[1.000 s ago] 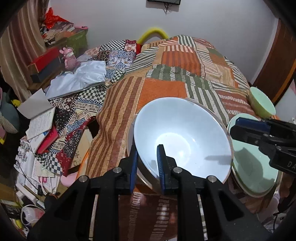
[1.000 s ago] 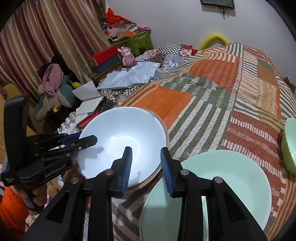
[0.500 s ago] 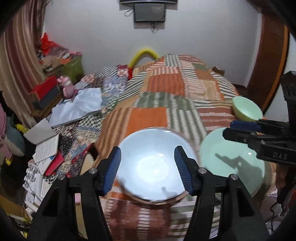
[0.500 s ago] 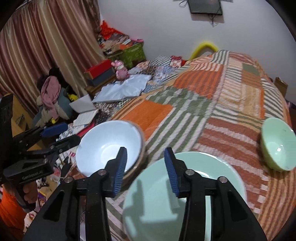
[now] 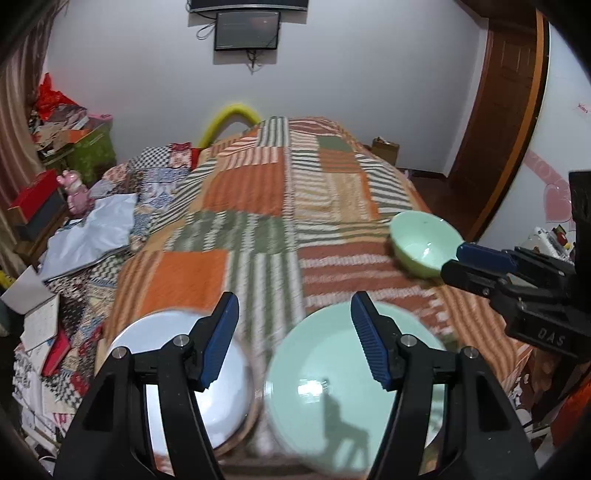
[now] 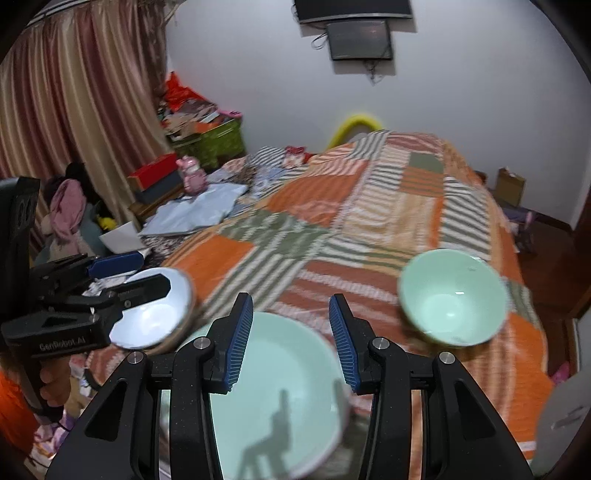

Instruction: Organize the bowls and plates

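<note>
A white bowl (image 5: 225, 391) sits on the quilt at the near left corner of the bed. Beside it on the right lies a pale green plate (image 5: 332, 398). Farther right stands a small green bowl (image 5: 421, 243), upright. My left gripper (image 5: 294, 306) hovers above the gap between white bowl and plate; its jaws are opening and hold nothing. My right gripper (image 6: 290, 306) hangs open over the green plate (image 6: 277, 387), also with nothing in it. From the right wrist view the white bowl (image 6: 155, 317) is partly hidden behind the left gripper (image 6: 155, 272).
A striped patchwork quilt (image 5: 258, 192) covers the bed. Books, papers, boxes and a pink toy (image 5: 75, 192) crowd the left side. A wooden door (image 5: 509, 110) stands at the right, and a screen (image 5: 245, 35) hangs on the far wall.
My left gripper let go of the white bowl's rim, opened wide and drew back and up. My right gripper opened a little wider and pulled back too. The small green bowl now shows fully.
</note>
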